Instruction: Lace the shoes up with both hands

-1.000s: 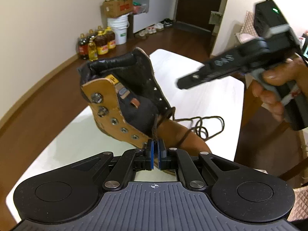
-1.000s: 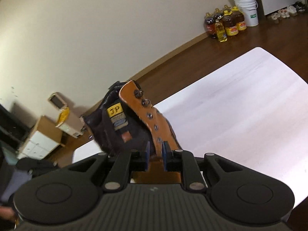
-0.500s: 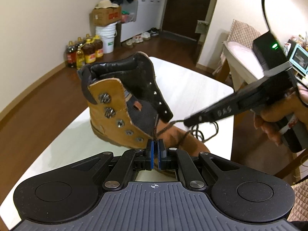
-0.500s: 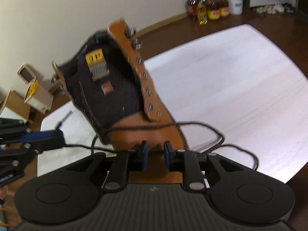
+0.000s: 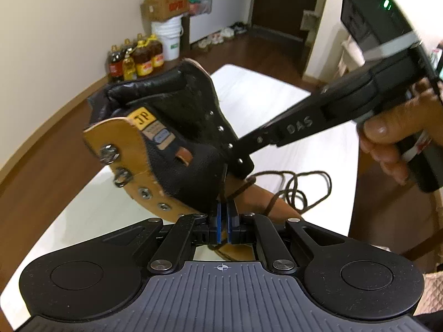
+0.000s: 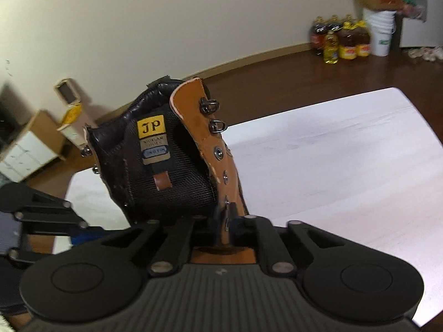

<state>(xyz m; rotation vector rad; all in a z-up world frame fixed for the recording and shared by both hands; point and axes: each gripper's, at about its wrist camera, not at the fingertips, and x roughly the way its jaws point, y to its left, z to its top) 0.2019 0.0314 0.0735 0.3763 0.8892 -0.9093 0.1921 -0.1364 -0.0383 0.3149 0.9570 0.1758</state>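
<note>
A tan lace-up boot [image 5: 171, 149] with a dark mesh tongue stands tilted on the white table [image 5: 277, 105]. My left gripper [image 5: 223, 215] is shut on the dark brown lace [image 5: 299, 191] just below the lowest eyelets; the rest of the lace lies looped on the table behind. In the right wrist view, my right gripper [image 6: 225, 222] has its jaws closing on the boot's [image 6: 166, 171] right eyelet flap, with the tan leather edge pinched between the pads. From the left wrist view the right gripper [image 5: 241, 166] reaches in from the right, held by a hand [image 5: 387, 144]. The left gripper [image 6: 80, 233] shows at the lower left.
Oil bottles [image 5: 135, 61], a white bucket [image 5: 169, 38] and a cardboard box [image 5: 163, 5] stand by the far wall on the wooden floor. A small white cabinet [image 6: 25, 149] sits beyond the table's [image 6: 332, 166] left end. A dark door is at the back.
The right gripper came down from the right onto the boot's eyelet flap and its jaws closed on it. The left gripper kept its hold on the lace. The boot now fills more of both views.
</note>
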